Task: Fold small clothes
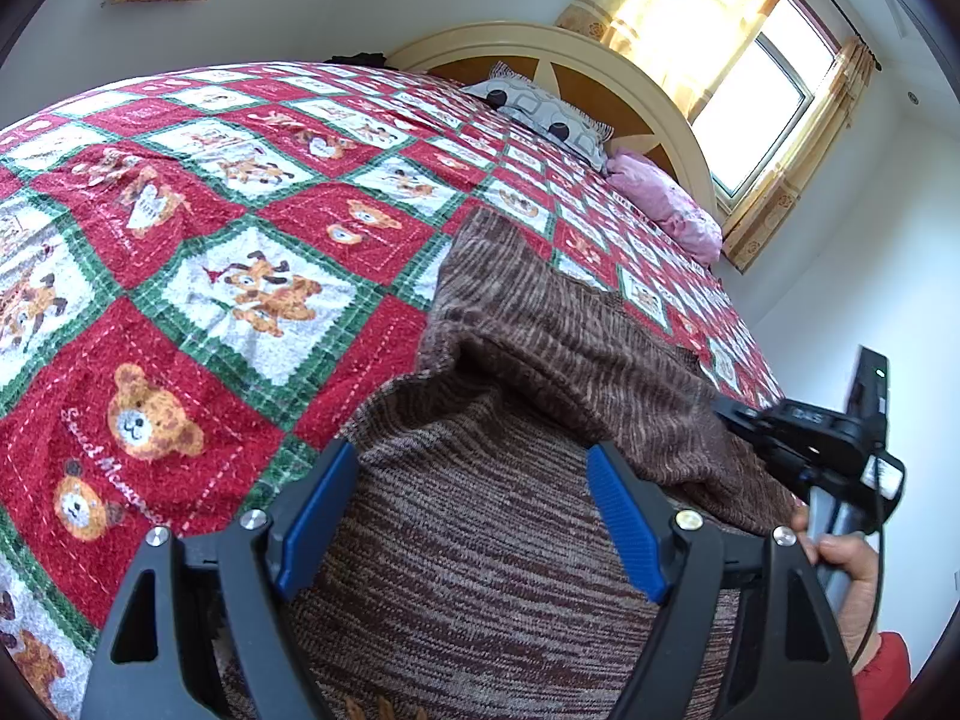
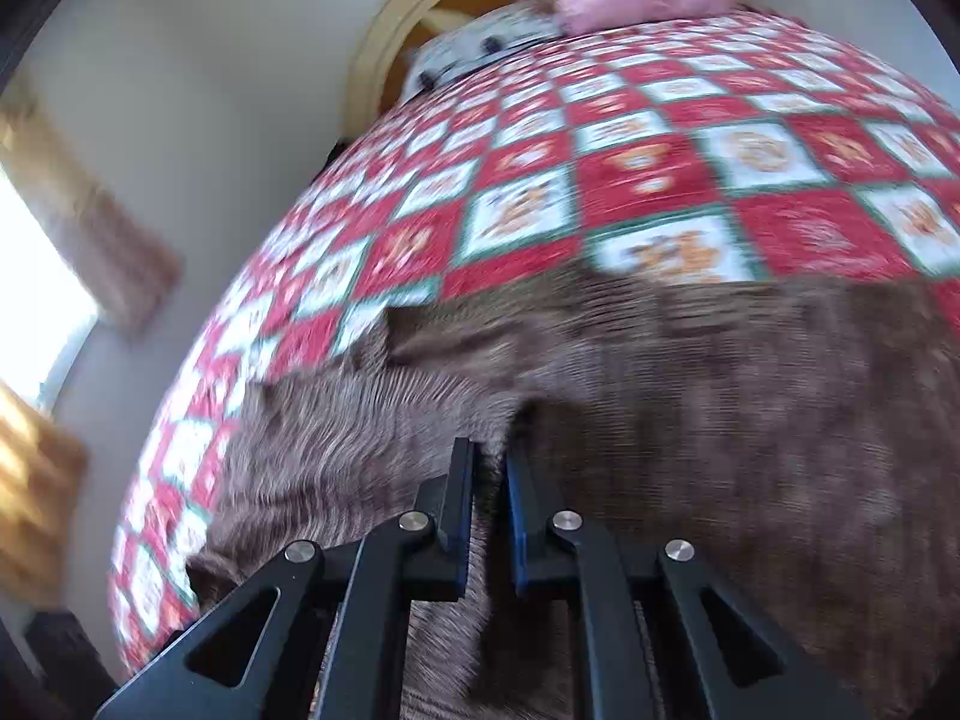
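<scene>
A brown knitted garment (image 1: 528,360) lies on the red, white and green bear quilt (image 1: 210,276). My left gripper (image 1: 474,468) is open just above the garment's near part, with its blue pads (image 1: 624,528) on either side of the knit. My right gripper (image 2: 491,462) is shut on a fold of the garment (image 2: 720,420) and holds it raised; this view is blurred. The right gripper (image 1: 798,438) also shows at the right edge of the left wrist view, at the garment's right side.
The quilt (image 2: 600,180) covers a bed with a cream and wood headboard (image 1: 600,72). A patterned pillow (image 1: 540,108) and a pink pillow (image 1: 666,204) lie at its head. A curtained window (image 1: 756,78) is behind. The bed's right edge drops off by the white wall.
</scene>
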`<act>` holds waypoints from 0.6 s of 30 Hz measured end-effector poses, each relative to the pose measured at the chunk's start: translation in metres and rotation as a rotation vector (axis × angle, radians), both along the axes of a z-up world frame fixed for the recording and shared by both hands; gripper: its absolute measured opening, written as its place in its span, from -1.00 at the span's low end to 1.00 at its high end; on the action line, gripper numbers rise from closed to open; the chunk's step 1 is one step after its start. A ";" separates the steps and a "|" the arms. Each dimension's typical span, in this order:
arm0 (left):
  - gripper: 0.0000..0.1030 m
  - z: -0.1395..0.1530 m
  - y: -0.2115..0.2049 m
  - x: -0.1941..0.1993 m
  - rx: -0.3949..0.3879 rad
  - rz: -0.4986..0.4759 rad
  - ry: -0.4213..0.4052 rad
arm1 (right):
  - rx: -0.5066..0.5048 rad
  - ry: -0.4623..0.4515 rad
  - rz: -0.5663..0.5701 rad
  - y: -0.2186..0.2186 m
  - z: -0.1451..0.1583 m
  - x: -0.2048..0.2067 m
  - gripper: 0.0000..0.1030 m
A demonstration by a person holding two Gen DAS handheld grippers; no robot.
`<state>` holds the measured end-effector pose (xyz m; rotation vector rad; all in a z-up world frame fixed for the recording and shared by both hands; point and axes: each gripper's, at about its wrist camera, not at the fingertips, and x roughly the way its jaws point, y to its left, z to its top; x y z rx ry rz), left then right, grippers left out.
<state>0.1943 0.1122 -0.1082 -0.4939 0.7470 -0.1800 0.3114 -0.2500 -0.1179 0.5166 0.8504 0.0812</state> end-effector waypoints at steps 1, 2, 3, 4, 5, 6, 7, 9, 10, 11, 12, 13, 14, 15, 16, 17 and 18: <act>0.59 0.000 0.000 0.000 0.001 0.000 0.000 | -0.025 -0.002 -0.025 -0.005 0.004 -0.006 -0.80; 0.59 0.000 0.000 0.000 0.001 0.000 0.000 | -0.056 -0.005 -0.044 -0.007 0.008 -0.014 -0.80; 0.59 0.000 0.000 0.000 0.001 0.000 0.000 | -0.075 -0.014 -0.043 -0.006 0.012 -0.021 -0.80; 0.59 0.000 0.000 0.000 0.001 0.000 0.000 | -0.090 -0.033 -0.002 0.002 0.017 -0.029 -0.80; 0.59 0.000 0.000 0.000 0.000 0.001 0.000 | -0.113 -0.042 0.039 0.013 0.020 -0.035 -0.80; 0.59 0.000 0.000 0.000 0.000 0.000 0.000 | -0.163 -0.051 0.083 0.030 0.024 -0.042 -0.80; 0.59 0.000 0.000 0.000 0.002 0.000 0.000 | -0.206 -0.055 0.113 0.044 0.025 -0.045 -0.80; 0.60 0.000 0.000 0.000 0.003 0.000 0.001 | -0.268 -0.051 0.169 0.068 0.022 -0.047 -0.81; 0.60 0.000 0.000 0.000 0.002 0.000 0.001 | -0.284 -0.039 0.194 0.079 0.017 -0.047 -0.81; 0.60 0.000 0.000 0.000 0.004 0.000 0.001 | -0.288 -0.020 0.206 0.085 0.010 -0.046 -0.81; 0.61 0.000 -0.001 0.000 0.001 0.000 0.000 | -0.286 0.015 0.210 0.087 -0.002 -0.044 -0.80; 0.61 0.000 -0.001 0.000 0.001 -0.002 0.000 | -0.276 0.002 0.205 0.086 -0.006 -0.044 -0.80; 0.62 0.000 0.000 0.001 0.001 -0.003 0.000 | -0.263 -0.004 0.203 0.083 -0.007 -0.045 -0.80; 0.64 0.000 -0.001 0.001 0.001 -0.003 0.001 | -0.246 0.006 0.206 0.079 -0.007 -0.045 -0.80; 0.65 0.000 -0.001 0.002 0.002 -0.006 0.001 | -0.235 0.019 0.209 0.076 -0.006 -0.045 -0.80; 0.70 0.000 -0.001 0.002 0.002 -0.013 0.001 | -0.235 0.033 0.204 0.073 -0.005 -0.047 -0.80; 0.74 0.000 -0.001 0.003 0.001 -0.020 0.001 | -0.237 0.052 0.189 0.067 -0.002 -0.052 -0.80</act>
